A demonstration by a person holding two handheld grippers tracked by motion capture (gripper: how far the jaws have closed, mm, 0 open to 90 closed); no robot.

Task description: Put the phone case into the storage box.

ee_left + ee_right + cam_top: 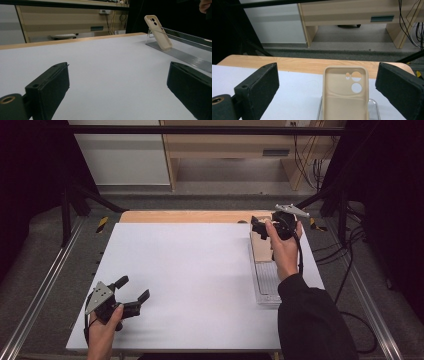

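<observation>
Nearest us, at the front left of the white table (190,285), we see the left gripper (133,291) held low in the person's left hand (104,330) — its two black jaws spread wide, nothing between them. In the left gripper view the same jaws stand far apart over bare white surface, and the phone case (158,32) shows well off toward the far right, leaning back on its stand.

Farther out on the right side, a dark-sleeved forearm runs forward along a long clear ridged base (266,285) lying on the table. At the far end of that base the right hand (285,247) holds the right gripper (260,226) just above and behind the beige case (260,247).

In the right gripper view we note the jaws open wide — one either side of the case (345,95), neither touching it. The case stands upright with its hollow side toward the camera, camera cut-outs near the top, seated in a clear stand (372,110). Beyond it, the table's wooden edge (294,63), then grey floor and light wooden furniture (352,11).
</observation>
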